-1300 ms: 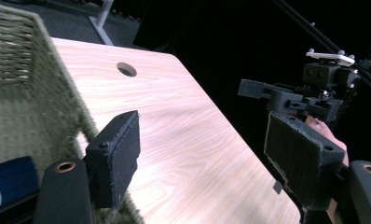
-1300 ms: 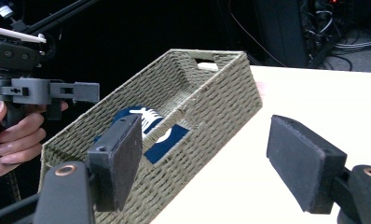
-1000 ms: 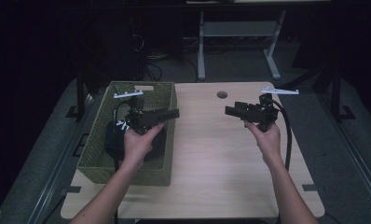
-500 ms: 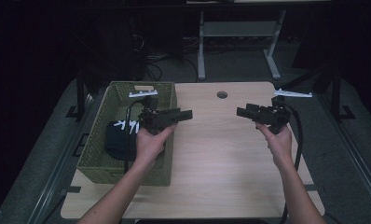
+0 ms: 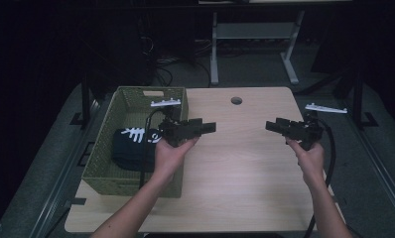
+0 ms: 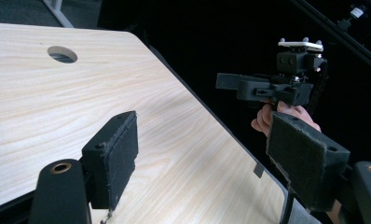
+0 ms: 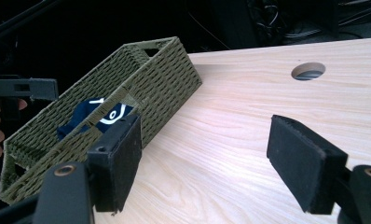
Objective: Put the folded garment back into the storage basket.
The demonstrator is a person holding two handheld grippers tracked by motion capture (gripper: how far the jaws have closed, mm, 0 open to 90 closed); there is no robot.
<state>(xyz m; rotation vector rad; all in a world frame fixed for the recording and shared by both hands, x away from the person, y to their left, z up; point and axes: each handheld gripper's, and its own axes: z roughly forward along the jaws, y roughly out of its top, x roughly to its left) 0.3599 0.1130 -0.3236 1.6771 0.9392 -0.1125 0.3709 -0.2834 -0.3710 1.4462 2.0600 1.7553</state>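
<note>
A person's two bare forearms are reaching in from the near edge of a pale wooden table (image 5: 245,183), each hand holding a black two-jaw gripper above the tabletop. The table has a light wood grain and a round cable hole (image 5: 236,100) near its far edge. On the left part of the table a green woven basket (image 5: 136,101) is sitting, and inside it a dark blue garment (image 5: 131,144) with white markings is lying loosely bunched against the basket floor. The left hand (image 5: 169,153) is hovering just over the basket's right wall, palm up under the left gripper (image 5: 209,127), which is pointing level toward the right. Its jaws have just been opening a little further and are standing spread wide with nothing between them; the left gripper view is showing bare wood between the two padded jaws. The right hand (image 5: 310,157) is hovering over the table's right side, well apart from the basket, holding the right gripper (image 5: 271,126) level and pointing left, so the two grippers are facing one another across bare wood. Its jaws are also spread wide and holding nothing, as the right gripper view is showing. A black cable (image 5: 329,148) is trailing from the right gripper. Beyond the table the room is dim, with a grey floor, a pale metal frame (image 5: 255,32) and tangled cables (image 5: 161,62) in the dark.
</note>
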